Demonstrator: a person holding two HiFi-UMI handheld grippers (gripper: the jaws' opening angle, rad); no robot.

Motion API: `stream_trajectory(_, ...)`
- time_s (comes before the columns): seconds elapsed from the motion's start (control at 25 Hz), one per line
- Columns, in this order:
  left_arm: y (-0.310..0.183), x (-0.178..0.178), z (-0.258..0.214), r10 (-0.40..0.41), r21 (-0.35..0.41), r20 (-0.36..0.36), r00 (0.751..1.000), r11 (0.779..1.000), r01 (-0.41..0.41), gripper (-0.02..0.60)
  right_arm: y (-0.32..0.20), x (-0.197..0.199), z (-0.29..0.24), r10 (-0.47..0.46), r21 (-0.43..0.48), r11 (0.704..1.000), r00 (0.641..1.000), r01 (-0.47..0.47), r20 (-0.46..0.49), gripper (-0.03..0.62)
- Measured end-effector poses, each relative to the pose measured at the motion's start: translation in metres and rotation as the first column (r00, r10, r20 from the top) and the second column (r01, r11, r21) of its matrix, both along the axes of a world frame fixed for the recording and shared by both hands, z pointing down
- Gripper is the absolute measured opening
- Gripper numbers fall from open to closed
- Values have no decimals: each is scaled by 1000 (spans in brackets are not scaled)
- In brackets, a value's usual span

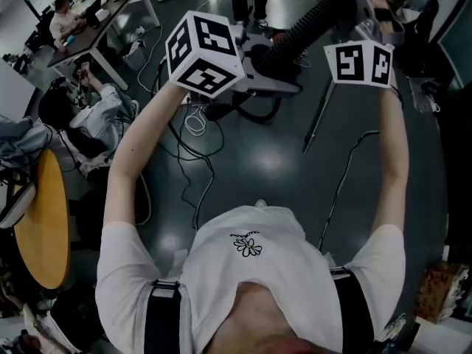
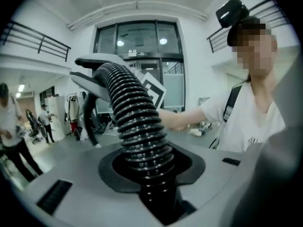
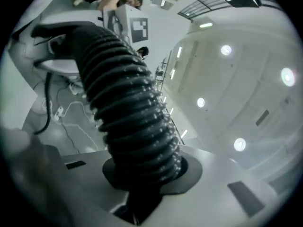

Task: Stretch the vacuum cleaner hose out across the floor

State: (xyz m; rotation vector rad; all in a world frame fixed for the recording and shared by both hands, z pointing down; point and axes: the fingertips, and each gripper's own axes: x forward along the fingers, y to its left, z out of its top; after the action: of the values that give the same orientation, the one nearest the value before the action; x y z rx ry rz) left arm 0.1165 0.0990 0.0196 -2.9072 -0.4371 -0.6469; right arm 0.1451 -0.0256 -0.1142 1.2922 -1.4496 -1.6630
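1. Nearest the head camera is the person's white T-shirt with a small flower print. Both bare arms reach forward above a dark grey glossy floor.
2. Jaws of the left gripper are closed on a black ribbed plastic vacuum cleaner hose. In the left gripper view, the ribs rise straight out from between them.
3. Jaws of the right gripper are clamped on the same hose, further along it.
4. Held in the air, the hose slants between the two grippers at about chest height, well above the floor.
5. Progress looks early. The two-handed grasp is made, but only a short span shows between the grippers and its ribs sit packed close. Pulling the hose out long and laying it across the floor is left to do.
6. Glossy, even corrugations cover the hose. In the left gripper view it bends in a smooth arc towards a pale grey plastic handle piece, so it is probably springy.
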Motion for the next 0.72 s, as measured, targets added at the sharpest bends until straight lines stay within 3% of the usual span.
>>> stream_trajectory(0.08,40,-4,-14,42,-167,-95,995,984,-58,143,4,-24,4,-132,-81,986,980,145,146,106)
stream_trajectory(0.16,82,-15,-35,92,-314,-217,972,936,-159,144,22,-62,4,-313,-128,922,899,365,306,106)
stream_trajectory(0.28,146,-46,-62,182,-424,-363,914,841,-336,144,70,-122,-1,-541,-48,750,654,660,529,106)
stream_trajectory(0.32,164,-58,-68,204,-430,-397,895,820,-377,144,84,-137,2,-565,-17,708,581,706,586,106)
stream_trajectory(0.4,192,-80,-78,221,-427,-459,860,794,-432,144,107,-158,13,-563,31,660,467,750,682,106)
stream_trajectory(0.48,214,-102,-83,195,-449,-517,834,767,-458,144,126,-175,28,-527,66,640,374,765,763,106)
stream_trajectory(0.6,247,-131,-67,117,-544,-537,835,709,-449,144,153,-197,57,-444,89,633,266,769,856,106)
stream_trajectory(0.64,256,-139,-55,90,-582,-530,843,685,-438,144,163,-204,71,-409,76,637,253,767,877,106)
stream_trajectory(0.68,264,-146,-41,61,-622,-516,854,659,-423,144,172,-211,89,-369,41,645,264,763,891,107)
stream_trajectory(0.72,270,-152,-24,32,-666,-495,868,628,-403,144,181,-217,113,-322,-24,657,309,753,895,107)
